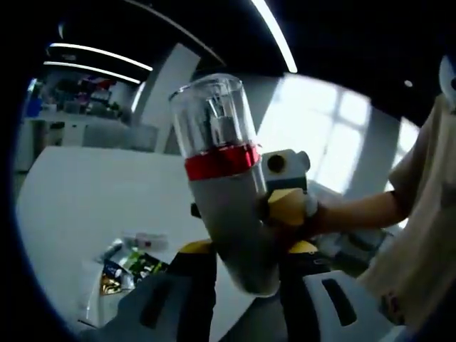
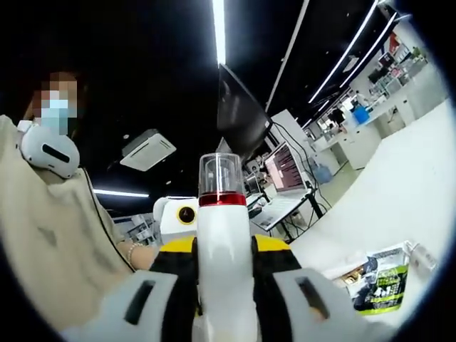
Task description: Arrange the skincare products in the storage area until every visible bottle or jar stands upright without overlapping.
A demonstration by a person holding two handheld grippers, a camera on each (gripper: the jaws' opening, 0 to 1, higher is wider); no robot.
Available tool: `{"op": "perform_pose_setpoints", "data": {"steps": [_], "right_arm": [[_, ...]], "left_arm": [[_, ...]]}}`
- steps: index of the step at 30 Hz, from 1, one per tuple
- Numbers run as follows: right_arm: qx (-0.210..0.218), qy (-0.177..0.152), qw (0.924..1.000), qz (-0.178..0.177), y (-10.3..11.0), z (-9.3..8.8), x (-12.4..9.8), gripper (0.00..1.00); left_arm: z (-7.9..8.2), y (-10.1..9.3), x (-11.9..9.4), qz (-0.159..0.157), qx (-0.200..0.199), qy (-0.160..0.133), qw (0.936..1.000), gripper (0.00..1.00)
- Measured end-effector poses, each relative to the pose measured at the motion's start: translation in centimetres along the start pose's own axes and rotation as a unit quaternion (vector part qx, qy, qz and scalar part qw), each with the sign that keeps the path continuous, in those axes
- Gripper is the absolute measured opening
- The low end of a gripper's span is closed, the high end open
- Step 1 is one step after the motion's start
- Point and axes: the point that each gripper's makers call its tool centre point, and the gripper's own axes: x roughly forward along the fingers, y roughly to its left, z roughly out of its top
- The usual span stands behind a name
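Observation:
A pump bottle [image 1: 231, 214] with a white body, a red band and a clear cap stands nearly upright in the air between the jaws of my left gripper [image 1: 249, 249], which is shut on its lower body. My right gripper [image 1: 286, 208] comes in from the right and presses its yellow tips against the same bottle higher up. In the right gripper view the bottle [image 2: 223, 249] rises straight up between the jaws of the right gripper [image 2: 224, 246], which is shut on it. The bottle's base is hidden there.
A white table [image 1: 78, 199] lies below, with green and black sachets [image 1: 132, 267] and a small clear bottle [image 1: 146, 240] lying on it. The sachets [image 2: 381, 281] also lie at the lower right of the table [image 2: 406, 178]. A person's arm [image 1: 356, 210] and shirt [image 2: 43, 235] are close by.

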Motion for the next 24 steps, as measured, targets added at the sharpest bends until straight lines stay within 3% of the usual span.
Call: {"op": "perform_pose_setpoints", "data": {"steps": [10, 15, 24], "right_arm": [[-0.035, 0.005, 0.9993, -0.011, 1.4, -0.2, -1.8, 0.31], [-0.069, 0.052, 0.9957, -0.035, 1.5, -1.0, -2.7, 0.32], [-0.092, 0.058, 0.9924, -0.057, 1.7, -0.2, -4.4, 0.31]], "left_arm": [[-0.6, -1.6, 1.2, -0.024, 0.027, 0.057, 0.9977, 0.26], [-1.8, -2.0, 2.1, -0.028, 0.053, 0.111, 0.992, 0.25], [-2.3, -2.8, 3.2, -0.035, 0.068, 0.147, 0.9863, 0.25]]}}
